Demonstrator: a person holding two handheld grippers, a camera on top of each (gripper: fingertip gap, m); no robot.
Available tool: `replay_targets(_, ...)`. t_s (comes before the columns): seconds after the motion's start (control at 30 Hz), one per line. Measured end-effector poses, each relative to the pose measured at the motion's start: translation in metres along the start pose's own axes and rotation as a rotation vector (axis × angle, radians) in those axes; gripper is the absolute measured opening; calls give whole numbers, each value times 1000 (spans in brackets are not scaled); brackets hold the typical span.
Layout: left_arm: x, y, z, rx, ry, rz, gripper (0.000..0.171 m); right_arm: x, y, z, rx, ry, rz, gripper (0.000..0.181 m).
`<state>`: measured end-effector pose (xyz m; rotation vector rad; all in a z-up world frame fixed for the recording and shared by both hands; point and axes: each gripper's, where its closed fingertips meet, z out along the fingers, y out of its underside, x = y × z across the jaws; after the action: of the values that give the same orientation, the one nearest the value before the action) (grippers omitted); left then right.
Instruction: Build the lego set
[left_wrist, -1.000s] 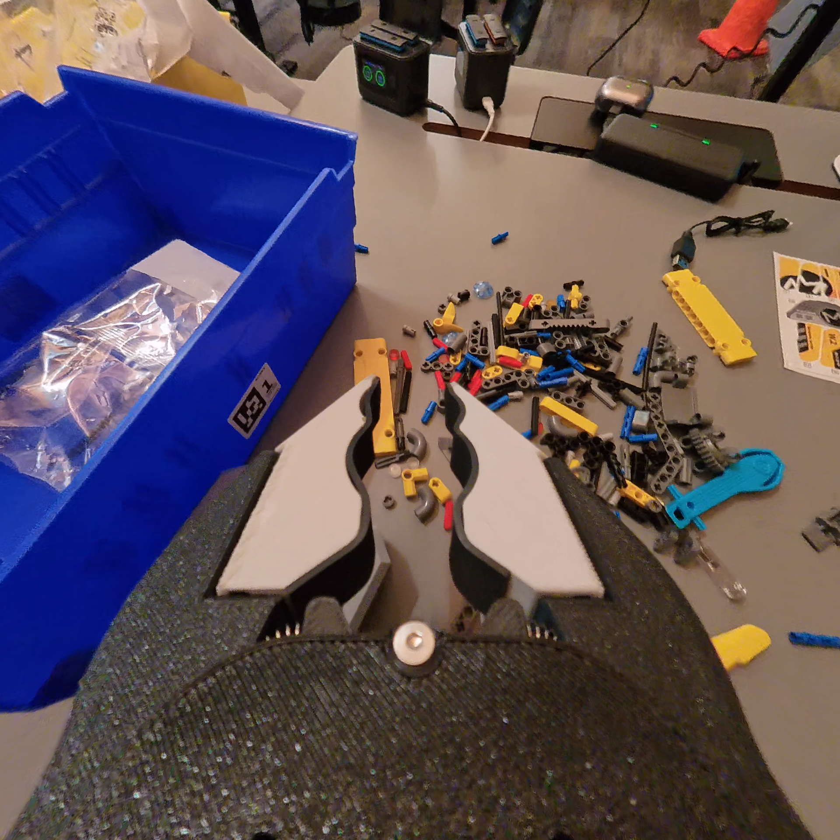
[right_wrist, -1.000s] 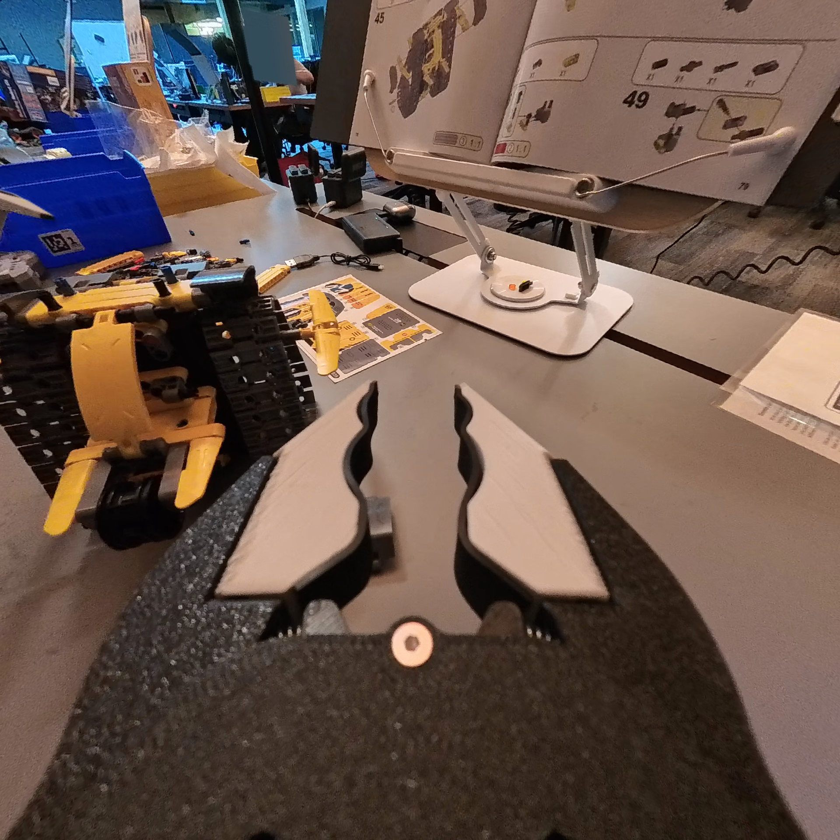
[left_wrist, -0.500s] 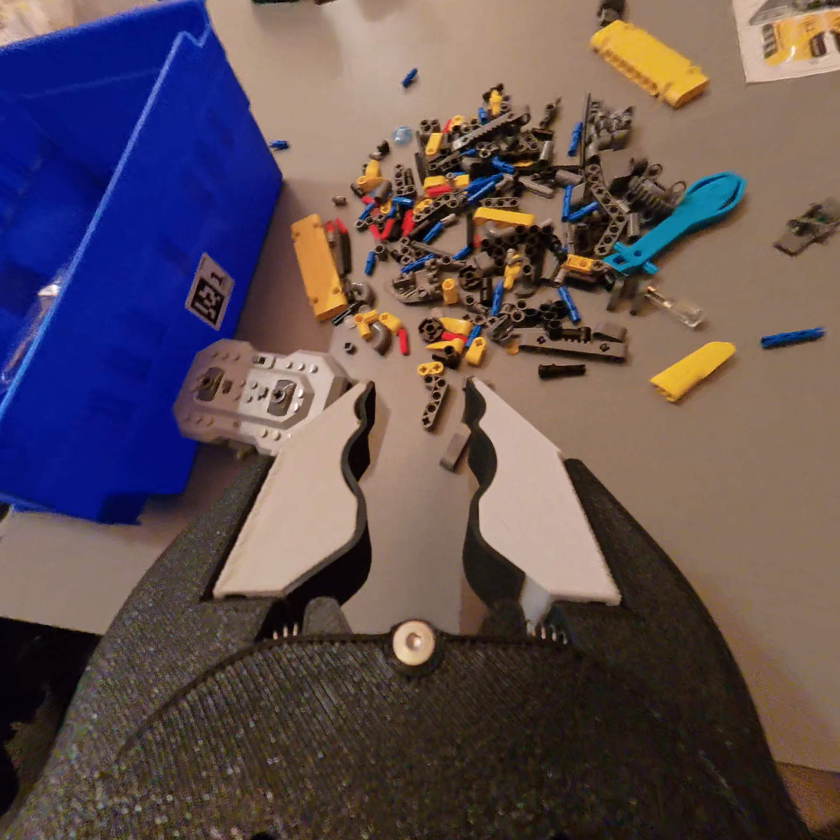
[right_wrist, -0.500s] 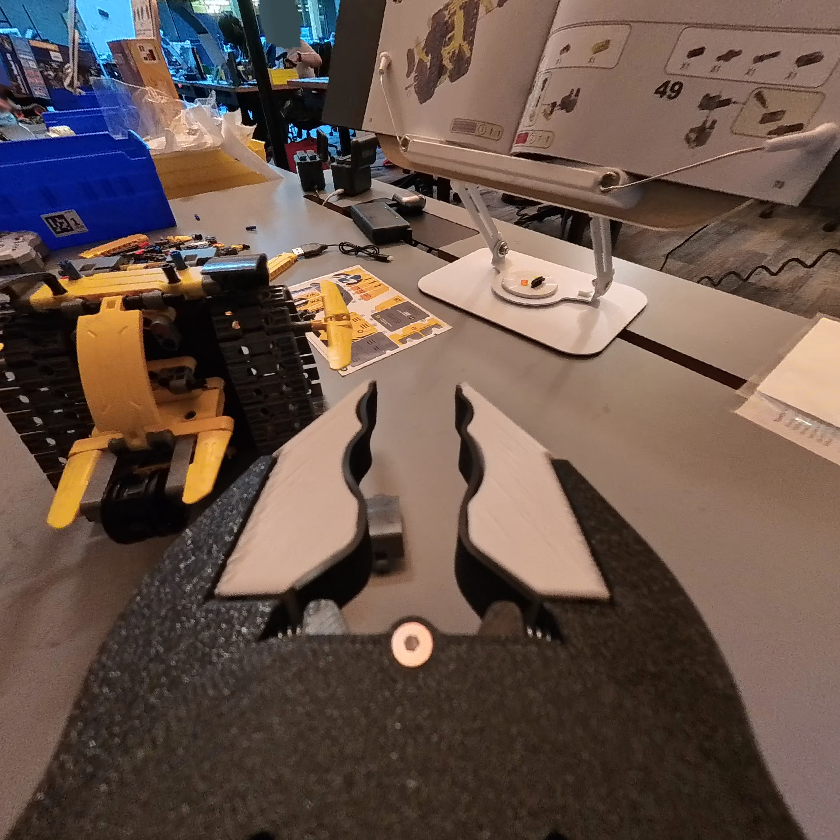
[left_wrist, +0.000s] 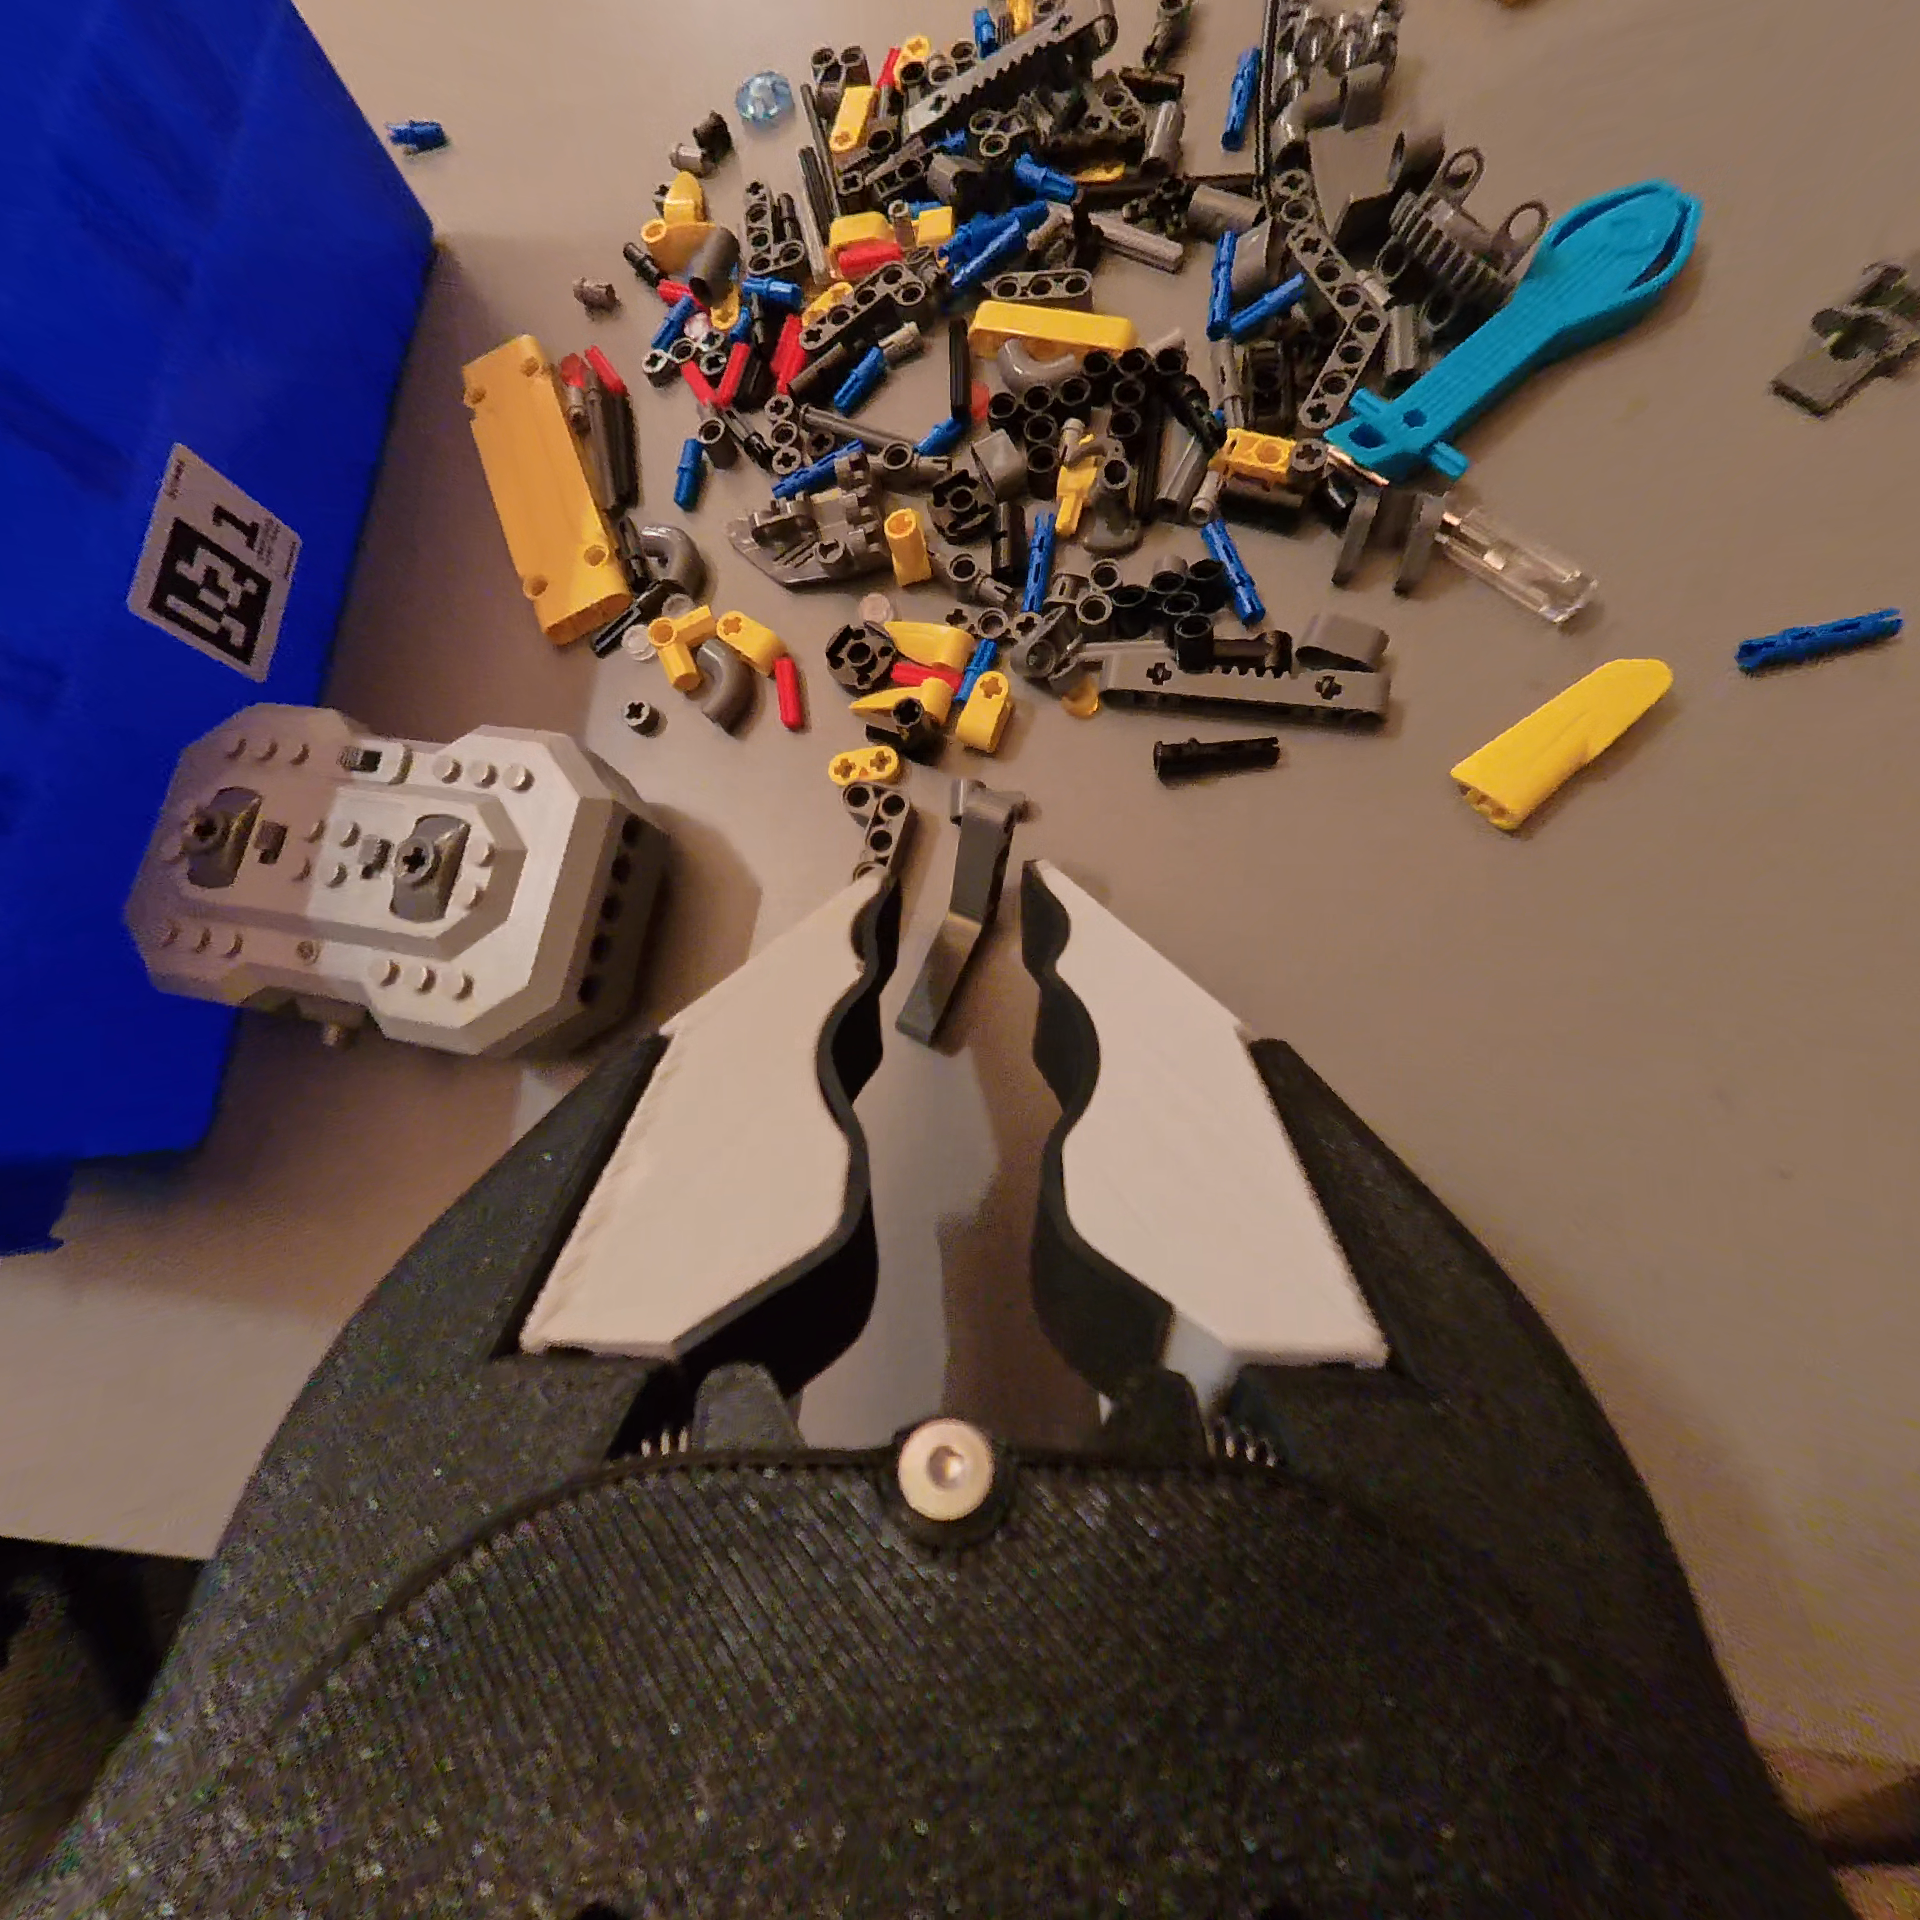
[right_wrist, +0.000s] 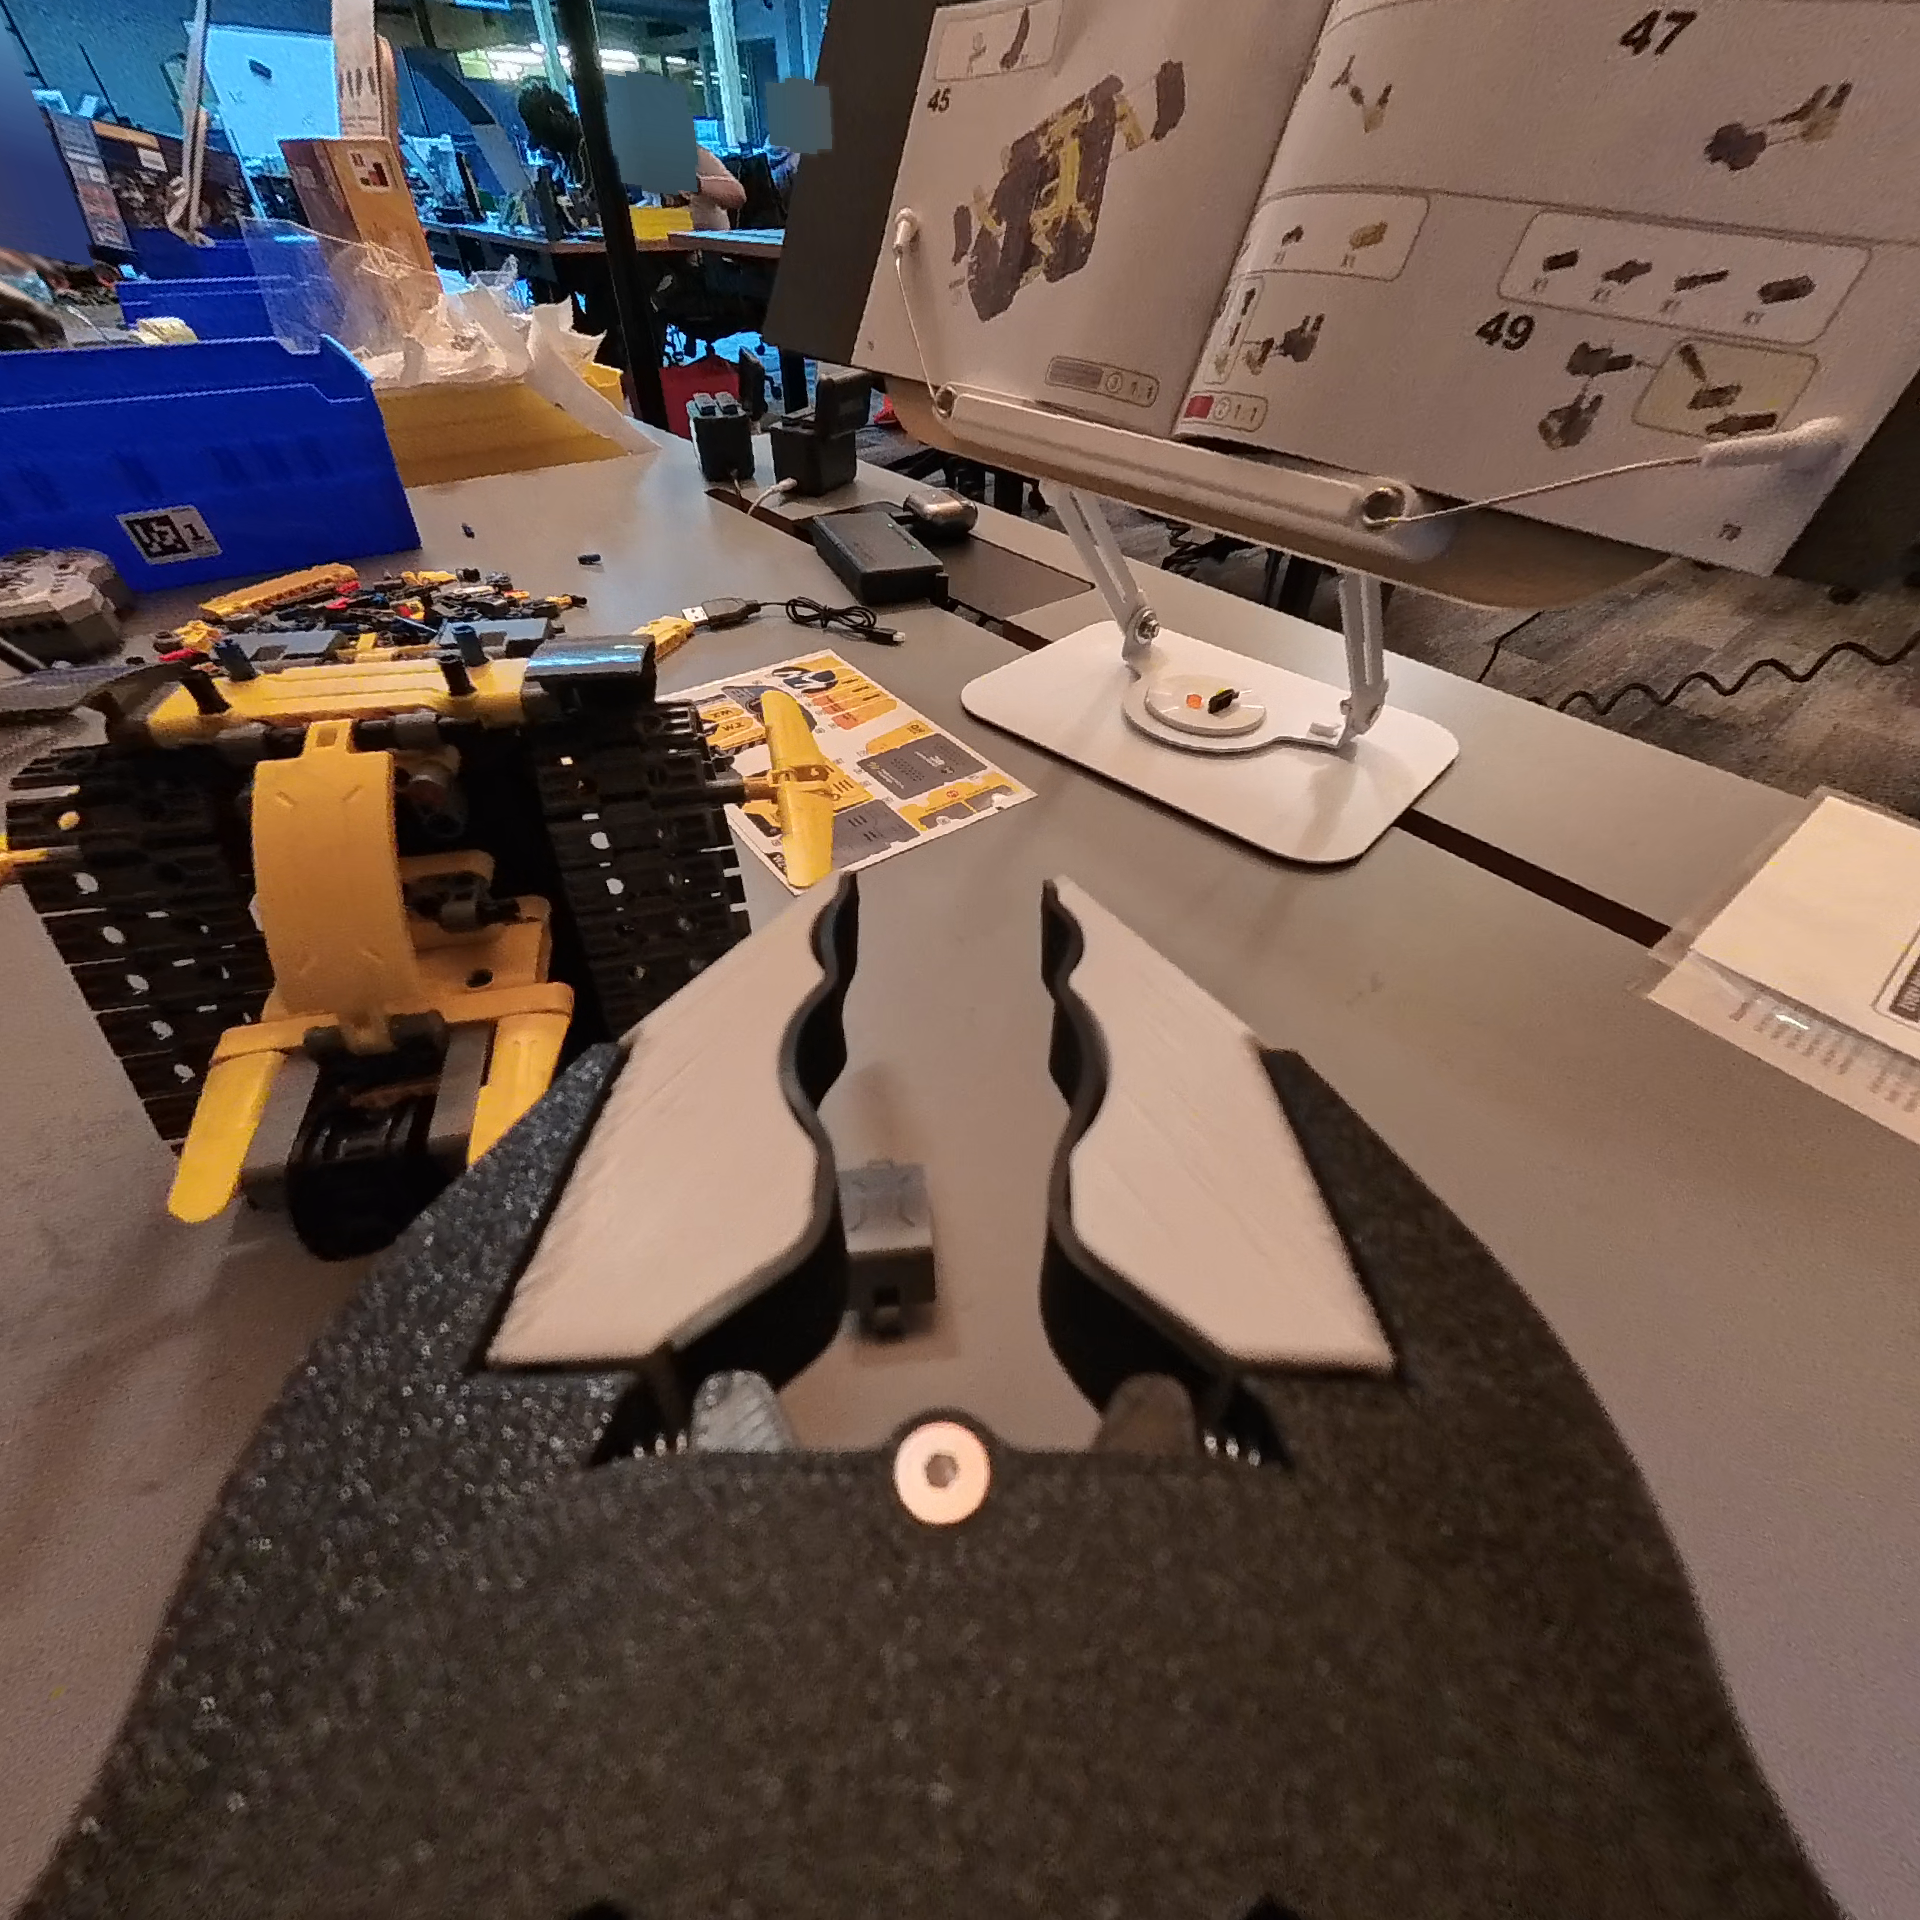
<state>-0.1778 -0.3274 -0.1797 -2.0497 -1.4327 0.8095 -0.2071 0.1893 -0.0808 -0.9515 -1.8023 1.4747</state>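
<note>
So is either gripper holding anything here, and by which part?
Nothing is clamped: left gripper stands open astride a grey bent beam on the table; right gripper open too.

Grey table (left_wrist: 1455, 1039): brick pile (left_wrist: 1039, 416), blue bin (left_wrist: 125, 520), tracked model (right_wrist: 364, 852), bookstand (right_wrist: 1226, 748).

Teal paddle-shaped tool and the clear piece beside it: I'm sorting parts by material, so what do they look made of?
The teal paddle-shaped tool looks like matte moulded plastic: uniform colour, dull surface, ribbed handle. The clear piece looks like glossy transparent plastic, since the table shows through it with bright edge glints; glass can't be ruled out by look alone.
</note>
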Motion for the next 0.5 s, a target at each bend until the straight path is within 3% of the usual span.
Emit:
replay_targets(0.3,0,-20,22,28,-13,36,7,2,-1,-1,4,8,-4,34)
replay_targets(0.4,3,-39,21,73,-11,39,22,2,0,0,-2,8,-3,34)
replay_targets(0.5,13,-63,19,133,10,50,26,2,1,0,-5,8,-2,34)
